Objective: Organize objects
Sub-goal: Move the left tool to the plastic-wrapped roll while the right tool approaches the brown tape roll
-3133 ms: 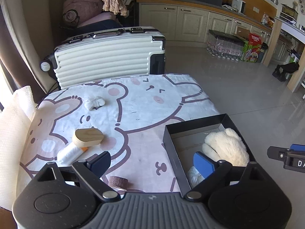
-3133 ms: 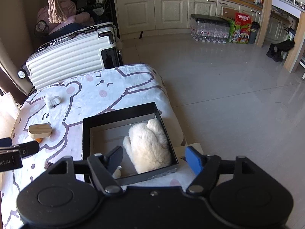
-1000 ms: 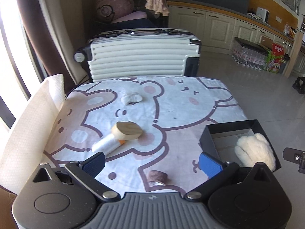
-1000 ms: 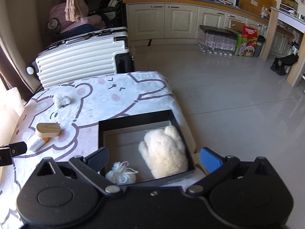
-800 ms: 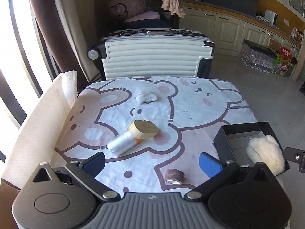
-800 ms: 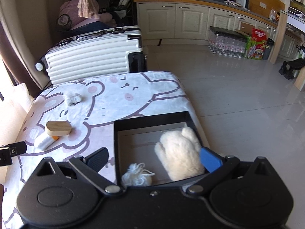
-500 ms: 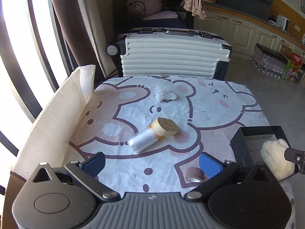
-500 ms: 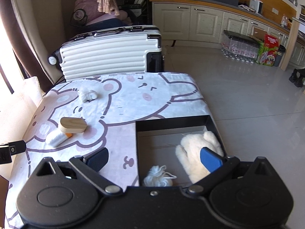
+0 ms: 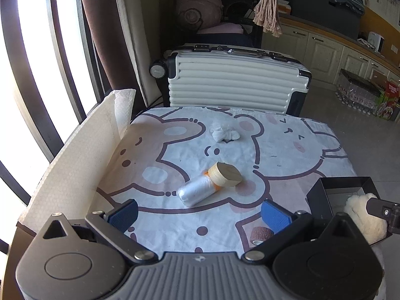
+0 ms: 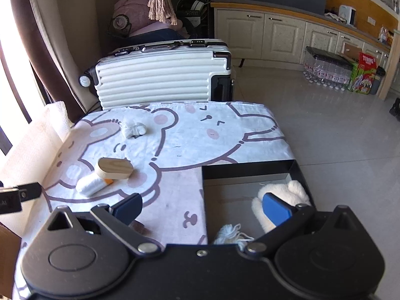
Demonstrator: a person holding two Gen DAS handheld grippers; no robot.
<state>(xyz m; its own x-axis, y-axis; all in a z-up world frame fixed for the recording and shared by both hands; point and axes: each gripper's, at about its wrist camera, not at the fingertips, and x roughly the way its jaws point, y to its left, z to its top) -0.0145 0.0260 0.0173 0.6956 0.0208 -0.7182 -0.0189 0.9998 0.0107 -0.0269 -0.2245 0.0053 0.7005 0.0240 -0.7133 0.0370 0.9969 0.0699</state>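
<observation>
Both units stand with fingers spread wide and nothing between the pads: the left hand-held gripper [image 9: 199, 212] hovers over the near left part of the desk [image 9: 275, 145], and the right hand-held gripper [image 10: 202, 207] hovers over the near right part, straddling the left wall of the black box [image 10: 247, 167].

From left to right on the bear-print cloth that covers the desk: a white textured sheet [image 9: 75, 155] stands folded along the left edge. A white roll [image 9: 196, 193] lies on its side near the middle, with an orange end touching the oval wooden box [image 9: 226, 174] just beyond it. A crumpled white wad [image 9: 223, 131] lies farther back, well apart from the roll. A small brown tape roll [image 9: 260, 233] sits near the front edge, just beside the left unit's right finger. The black box rests at the right front corner; it contains a fluffy cream mitt [image 10: 287, 195] against its right side and a small white yarn bundle [image 10: 228, 233] at its near edge.

A white ribbed suitcase [image 10: 160, 80] lies on its side behind the desk.
</observation>
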